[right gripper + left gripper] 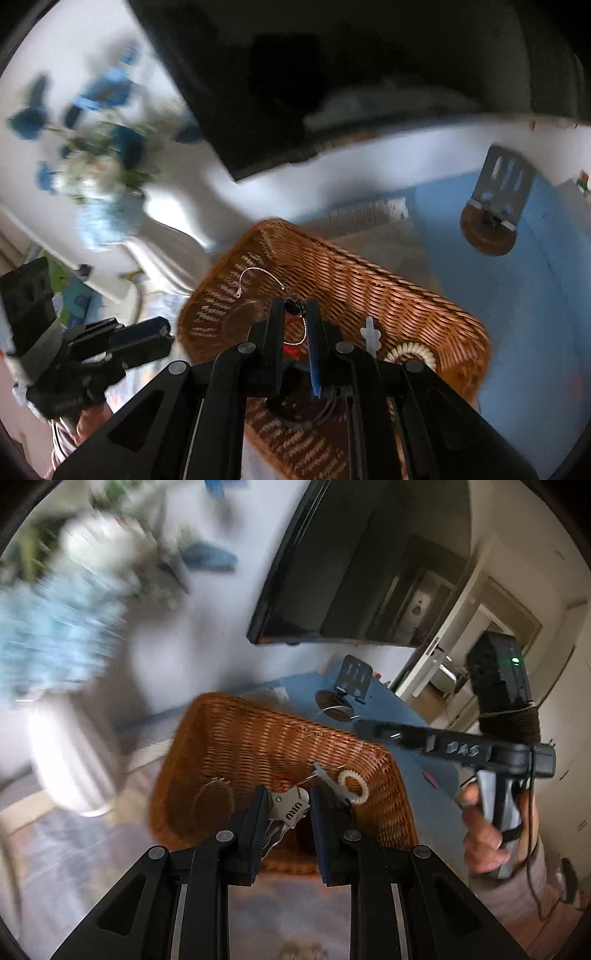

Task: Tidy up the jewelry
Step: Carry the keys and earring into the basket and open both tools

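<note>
A brown wicker basket (pixel 258 746) holds jewelry: a white beaded bracelet (pixel 356 786), a white hair clip (pixel 328 777) and a thin chain. My left gripper (pixel 287 808) is over the basket's near rim with its jaws apart; a silver watch (pixel 290 808) hangs between them, touching the left pad. In the right wrist view the basket (pixel 369 280) lies below my right gripper (pixel 295 310), whose jaws are narrow and pinch a thin silver chain with a dark pendant (pixel 294 306). Another silver chain (pixel 255 275) lies inside. The right gripper also shows in the left wrist view (pixel 373 729).
The basket sits on a blue table (pixel 517 295). A metal stand on a round wooden base (pixel 491 229) stands behind it. A dark TV screen (pixel 351 572) hangs on the wall. A white vase with blue flowers (pixel 74 738) stands at the left.
</note>
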